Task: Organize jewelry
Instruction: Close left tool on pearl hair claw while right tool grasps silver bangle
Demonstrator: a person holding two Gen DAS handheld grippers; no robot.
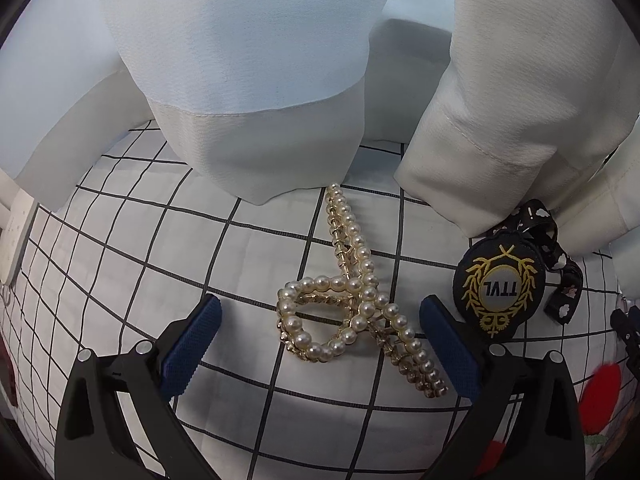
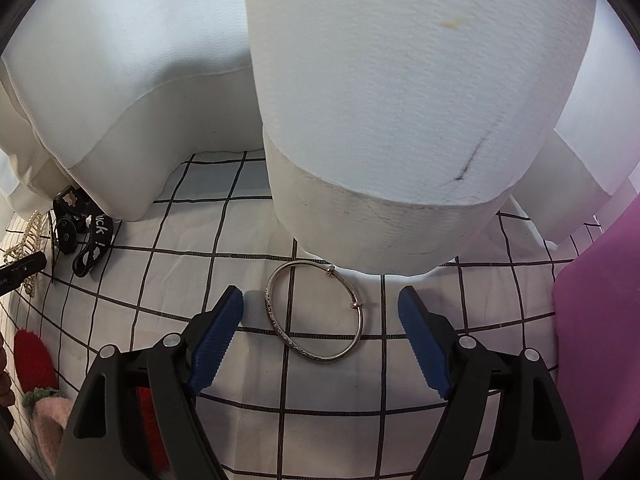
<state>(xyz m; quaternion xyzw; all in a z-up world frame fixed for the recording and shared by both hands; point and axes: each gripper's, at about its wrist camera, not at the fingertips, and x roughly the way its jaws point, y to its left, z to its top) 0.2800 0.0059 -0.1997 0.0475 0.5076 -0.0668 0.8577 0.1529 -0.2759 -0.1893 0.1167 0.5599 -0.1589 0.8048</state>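
Lying flat on the white grid-check cloth (image 1: 120, 280), the pearl hair clip (image 1: 352, 296) sits between the spread fingers of the left gripper (image 1: 320, 344), jaws wide, nothing held. Clip's loop end is close to the gripper, its long toothed arm running toward 12 o'clock up to the hem of the pale curtain (image 1: 248, 80). At 3 o'clock from the clip: a round black badge (image 1: 500, 288) with gold wreath embroidery, touching a black printed strap (image 1: 560, 264).

Right wrist view: the right gripper (image 2: 320, 340) is likewise wide, empty. The silver bangle (image 2: 316, 312) lies flat on the cloth between the blue pads (image 2: 216, 340), not touching either; its 12 o'clock edge is just beside the curtain hem. A pink object (image 2: 596, 320) at 3 o'clock; red and pink knitted items (image 2: 36, 368) at 8 o'clock
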